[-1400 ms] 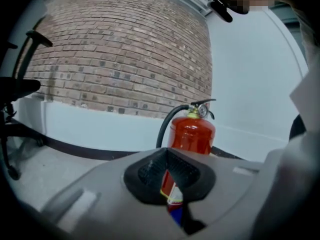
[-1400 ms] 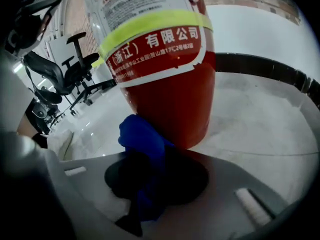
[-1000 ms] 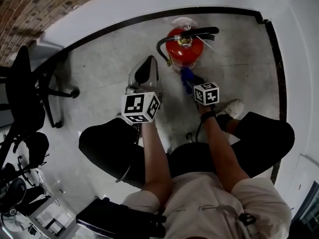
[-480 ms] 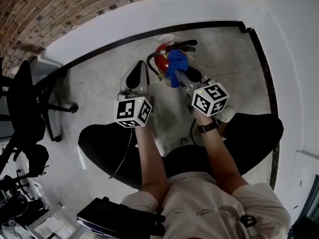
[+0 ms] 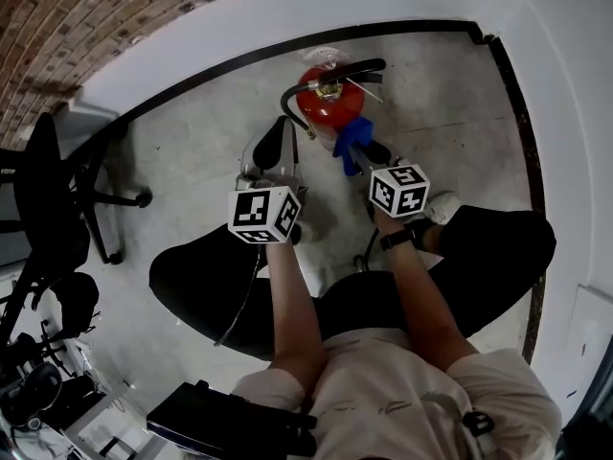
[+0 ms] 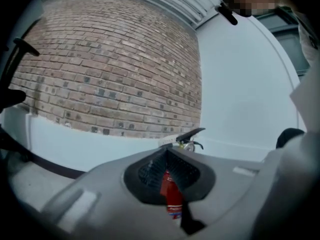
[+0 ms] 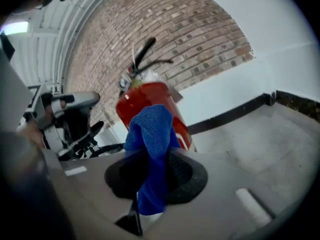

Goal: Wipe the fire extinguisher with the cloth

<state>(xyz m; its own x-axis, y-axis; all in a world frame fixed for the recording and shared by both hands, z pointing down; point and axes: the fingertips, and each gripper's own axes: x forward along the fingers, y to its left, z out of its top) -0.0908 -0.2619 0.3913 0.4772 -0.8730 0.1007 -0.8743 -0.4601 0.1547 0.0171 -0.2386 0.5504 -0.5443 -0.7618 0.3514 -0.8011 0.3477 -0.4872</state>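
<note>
A grey concrete floor [image 5: 192,151] runs back to a black skirting strip [image 5: 239,56] at the foot of a white wall [image 5: 575,113], and a red brick wall [image 5: 86,27] rises above the white band at the upper left. A black office chair [image 5: 57,190] on a wheeled base stands at the left edge, with a tangle of dark gear [image 5: 38,372] below it and a black case [image 5: 211,425] lying near the bottom edge. The person wears black trousers [image 5: 206,286], a pale shirt [image 5: 402,401] and a white shoe [image 5: 442,206] set on the floor.
</note>
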